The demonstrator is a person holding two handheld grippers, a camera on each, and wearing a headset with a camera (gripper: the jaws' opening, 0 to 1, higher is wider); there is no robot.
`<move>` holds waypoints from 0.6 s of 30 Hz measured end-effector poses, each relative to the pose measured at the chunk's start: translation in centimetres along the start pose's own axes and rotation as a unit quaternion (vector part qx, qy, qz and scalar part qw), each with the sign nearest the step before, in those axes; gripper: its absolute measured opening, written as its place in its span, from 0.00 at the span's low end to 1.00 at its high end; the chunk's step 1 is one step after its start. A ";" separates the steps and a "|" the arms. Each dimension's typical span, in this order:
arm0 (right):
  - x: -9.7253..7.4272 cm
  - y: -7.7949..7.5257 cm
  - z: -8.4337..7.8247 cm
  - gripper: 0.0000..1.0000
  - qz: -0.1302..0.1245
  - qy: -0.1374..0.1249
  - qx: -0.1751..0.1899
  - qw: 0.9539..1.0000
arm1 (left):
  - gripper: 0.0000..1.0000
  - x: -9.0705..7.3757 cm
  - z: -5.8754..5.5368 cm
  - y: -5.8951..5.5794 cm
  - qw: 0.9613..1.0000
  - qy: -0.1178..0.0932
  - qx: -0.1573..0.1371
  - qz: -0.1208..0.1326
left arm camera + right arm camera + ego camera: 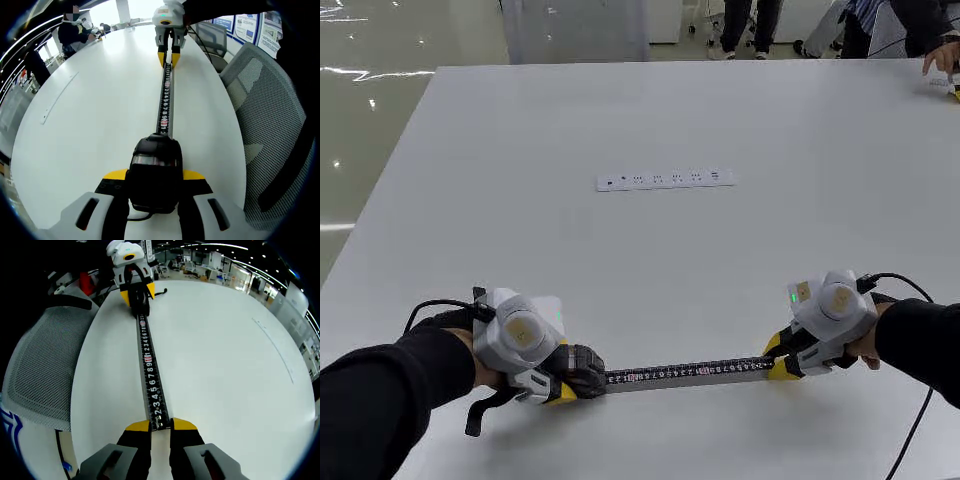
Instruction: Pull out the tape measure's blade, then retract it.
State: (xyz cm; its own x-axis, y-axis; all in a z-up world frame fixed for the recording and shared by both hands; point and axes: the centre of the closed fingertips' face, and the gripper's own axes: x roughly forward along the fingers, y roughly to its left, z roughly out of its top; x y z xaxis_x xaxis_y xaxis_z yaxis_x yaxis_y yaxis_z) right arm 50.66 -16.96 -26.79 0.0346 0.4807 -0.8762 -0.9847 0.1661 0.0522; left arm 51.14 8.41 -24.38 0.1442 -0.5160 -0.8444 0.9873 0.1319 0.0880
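A black tape measure case [155, 172] sits clamped between the yellow-tipped jaws of my left gripper [565, 382] near the table's front edge. Its blade [688, 373], black with white and red numbers, runs flat along the white table [650, 260] to my right gripper [778, 365]. The right gripper [160, 426] is shut on the blade's end hook. In the left gripper view the blade [166, 95] stretches away to the right gripper [169, 50]. In the right gripper view the blade [150, 375] leads back to the left gripper [136, 292] and the case.
A white power strip [665, 180] lies mid-table beyond the blade. A person's hand [942, 55] rests at the far right corner, and people stand past the far edge. A grey mesh chair [265, 115] stands close behind the front edge. A cable [920, 420] trails from the right gripper.
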 end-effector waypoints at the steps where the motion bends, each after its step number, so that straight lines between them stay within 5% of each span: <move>1: 0.0 0.0 -0.1 0.09 -0.001 0.000 0.000 1.000 | 0.32 0.0 0.0 0.0 1.000 0.000 0.000 0.000; 18: -0.4 -0.2 -0.4 0.09 -0.004 0.000 0.005 1.000 | 0.32 -0.2 0.1 -0.2 1.000 -0.001 0.002 0.001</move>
State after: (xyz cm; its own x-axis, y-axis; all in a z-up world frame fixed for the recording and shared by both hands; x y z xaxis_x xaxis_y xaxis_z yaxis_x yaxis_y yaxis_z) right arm 50.73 -17.58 -26.62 0.0418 0.4792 -0.8767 -0.9828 0.1779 0.0504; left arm 50.96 8.43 -24.22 0.1465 -0.5175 -0.8430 0.9872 0.1304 0.0915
